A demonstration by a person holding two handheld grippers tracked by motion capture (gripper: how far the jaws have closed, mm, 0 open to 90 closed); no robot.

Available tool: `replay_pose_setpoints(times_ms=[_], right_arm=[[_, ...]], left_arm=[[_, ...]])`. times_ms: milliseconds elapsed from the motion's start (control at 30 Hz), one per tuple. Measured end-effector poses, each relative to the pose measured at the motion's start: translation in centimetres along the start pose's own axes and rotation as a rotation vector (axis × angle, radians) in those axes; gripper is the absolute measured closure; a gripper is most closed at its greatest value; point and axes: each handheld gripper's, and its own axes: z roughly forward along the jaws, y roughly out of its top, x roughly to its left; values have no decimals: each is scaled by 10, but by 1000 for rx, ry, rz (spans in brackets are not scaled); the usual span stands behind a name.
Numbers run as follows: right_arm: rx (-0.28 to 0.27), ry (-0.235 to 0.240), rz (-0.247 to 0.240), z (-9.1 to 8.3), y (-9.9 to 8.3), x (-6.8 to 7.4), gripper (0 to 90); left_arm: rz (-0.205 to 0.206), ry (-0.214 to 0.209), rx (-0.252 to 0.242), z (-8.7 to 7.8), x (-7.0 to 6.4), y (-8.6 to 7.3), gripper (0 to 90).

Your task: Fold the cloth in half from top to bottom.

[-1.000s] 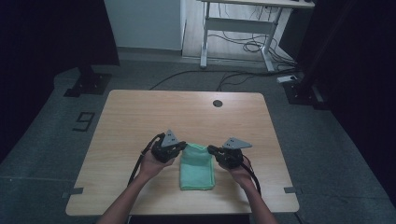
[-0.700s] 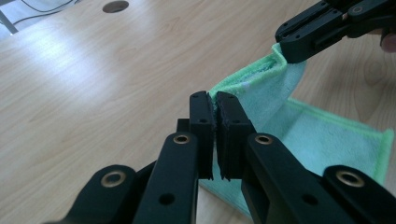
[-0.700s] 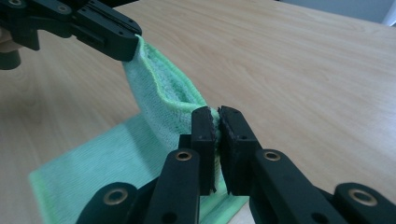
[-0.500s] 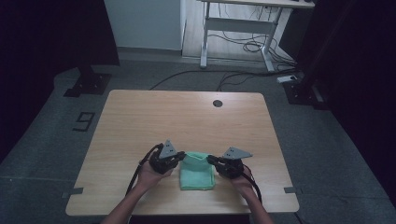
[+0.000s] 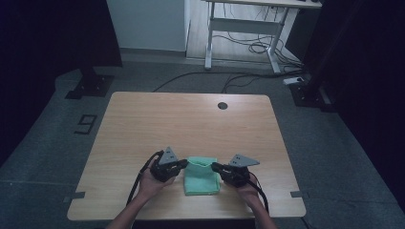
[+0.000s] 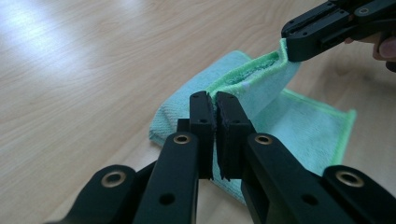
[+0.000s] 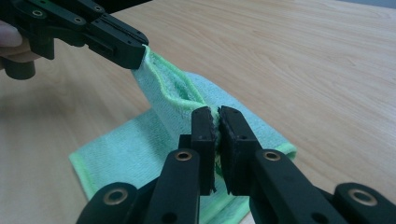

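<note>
The room was dim, with a grey carpeted floor [image 5: 57, 143] and a white-framed desk [image 5: 248, 28] standing at the back above a tangle of loose black cables [image 5: 253, 47]. Two dark stand bases sat on the floor, one left of the table [image 5: 88, 86] and one right of it [image 5: 310, 93].

The pale wooden table [image 5: 191, 119] with rounded corners took up the middle of the high view. Most of its top lay bare, so open room stretched ahead of the hands and out to both sides; a small round dark hole [image 5: 222, 105] sat near the far edge.

A light green microfibre cloth [image 5: 202, 176] with a brighter green hem lay folded close to the near edge, well clear of the side edges. Its lower layer rested flat on the table, while its far edge stood lifted off the wood between the two tools.

The left tool [image 6: 214, 100] was clenched on one end of that raised hem, jaws pressed together with the cloth pinched between them. The right tool [image 7: 215, 114] gripped the other end of it the same way. The strip of hem between them sagged slightly. In the high view the left tool [image 5: 184, 164] and the right tool [image 5: 215, 167] flanked the cloth, each held in a hand near the table's front edge.
</note>
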Motion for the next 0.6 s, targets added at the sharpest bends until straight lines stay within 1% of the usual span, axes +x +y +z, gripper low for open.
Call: replay_pose_setpoints(times_ms=[67,167,233,300,400,467,533,600], right_arm=[[1,10,-3,-4,-4,4,839],[11,21,-9,-9,-12,8,833],[22,24,-3,-12,-16,9,829],[33,28,-3,-13,-19,10,829],[42,39,4,-16,-25,11,829],[41,46,2,-19,-27,13,827],[42,61,-3,-22,-29,16,820],[60,71,-10,-22,-32,19,817]], left_arm=[[7,-6,-2,-3,-6,-3,854],[15,-13,4,-5,-17,-11,847],[17,-17,16,-4,-22,-16,846],[16,-30,24,-1,-28,-23,844],[27,-48,41,1,-36,-32,842],[35,-60,52,2,-41,-36,841],[44,-63,60,3,-45,-39,834],[43,-68,70,6,-46,-40,830]])
